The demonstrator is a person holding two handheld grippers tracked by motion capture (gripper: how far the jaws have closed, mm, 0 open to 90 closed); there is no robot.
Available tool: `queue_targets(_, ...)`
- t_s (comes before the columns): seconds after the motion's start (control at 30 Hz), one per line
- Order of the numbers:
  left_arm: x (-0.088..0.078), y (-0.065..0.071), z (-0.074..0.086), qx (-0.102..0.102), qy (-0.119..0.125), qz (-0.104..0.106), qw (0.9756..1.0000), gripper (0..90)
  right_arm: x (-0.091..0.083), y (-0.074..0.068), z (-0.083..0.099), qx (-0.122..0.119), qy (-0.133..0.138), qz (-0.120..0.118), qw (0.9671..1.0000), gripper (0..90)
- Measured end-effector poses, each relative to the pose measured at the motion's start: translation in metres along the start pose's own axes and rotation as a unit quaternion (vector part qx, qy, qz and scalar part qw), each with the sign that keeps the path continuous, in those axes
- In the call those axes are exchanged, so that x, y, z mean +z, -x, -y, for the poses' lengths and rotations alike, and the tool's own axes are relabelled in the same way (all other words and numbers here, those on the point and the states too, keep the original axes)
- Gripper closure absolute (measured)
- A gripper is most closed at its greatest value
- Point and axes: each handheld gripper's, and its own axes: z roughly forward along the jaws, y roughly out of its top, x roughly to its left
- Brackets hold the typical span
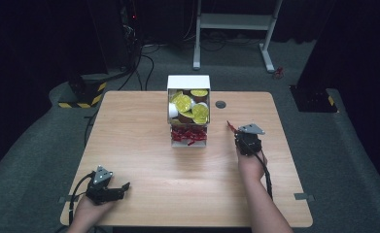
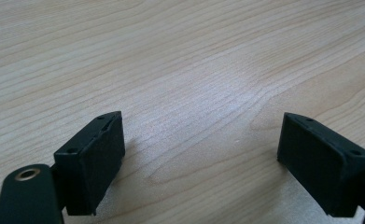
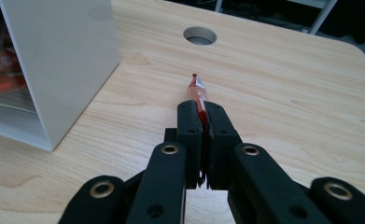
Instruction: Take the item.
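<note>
Right claw pinches a red sachet beside the white box

The right claw (image 3: 202, 122) is clenched on a thin, glossy red sachet (image 3: 196, 91), its long axis running out past the tips toward 12 o'clock, above the pale wood-grain tabletop (image 1: 144, 160). The white box (image 1: 188, 82) of gold-lidded cups stands at its 10 o'clock. At 7 o'clock on the tabletop, the left claw (image 2: 201, 154) rests released, its blocky black jaws wide apart.

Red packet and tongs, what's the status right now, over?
Right tongs shut on red packet, right of the white box. Left tongs open, nothing between them, low over the table. Nothing between packet and box.
</note>
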Motion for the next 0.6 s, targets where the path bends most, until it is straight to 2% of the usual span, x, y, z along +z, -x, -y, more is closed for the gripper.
queue_targets(0.6, 0.0, 0.0, 0.0, 0.0, 0.001, 0.0, 1.0, 15.1, 0.008, 0.006, 0.023, 0.009, -0.04, 0.001, 0.9992, 86.2)
